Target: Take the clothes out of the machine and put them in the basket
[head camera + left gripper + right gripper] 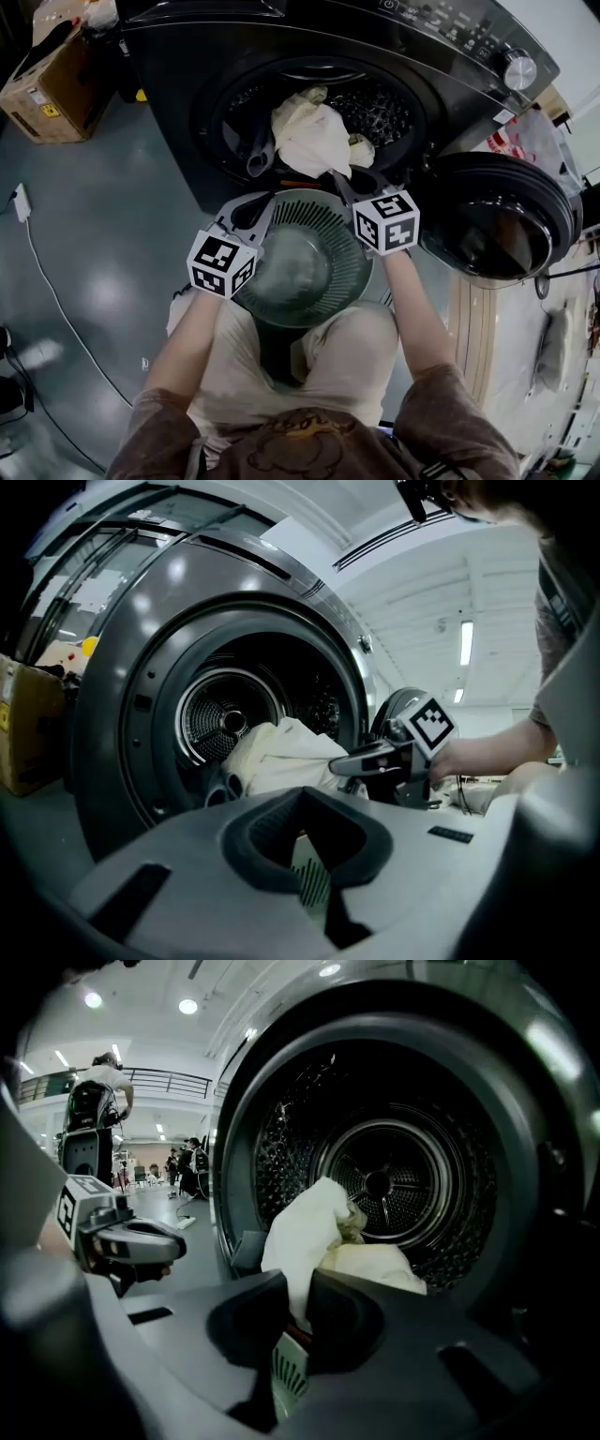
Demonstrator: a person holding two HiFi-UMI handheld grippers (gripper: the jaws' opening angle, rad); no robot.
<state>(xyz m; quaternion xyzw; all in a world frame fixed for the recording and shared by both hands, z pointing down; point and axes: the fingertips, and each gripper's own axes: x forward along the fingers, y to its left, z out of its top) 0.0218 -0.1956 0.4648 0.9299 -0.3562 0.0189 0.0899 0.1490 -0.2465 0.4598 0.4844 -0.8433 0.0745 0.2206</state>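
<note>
**Cream cloth pinched at the drum's front lip**
The cloth (309,1232) lay heaped on the lower edge of the machine's (187,56) opening, the right claw (298,1309) clamped on a fold and the left claw (305,841) apart and empty. It was best drawn out slowly, straight over the basket (281,202) just beneath.

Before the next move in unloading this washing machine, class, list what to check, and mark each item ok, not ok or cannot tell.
1. Right gripper shut on the white crumpled cloth: ok.
2. Cloth out of the dark perforated steel drum: not ok, most of it lies in the opening.
3. Round grey ribbed plastic basket below the opening: ok.
4. Left gripper open and empty: ok.
5. Round dark door swung aside: ok.
6. Cloth free of the cream piece beside it: cannot tell.
</note>
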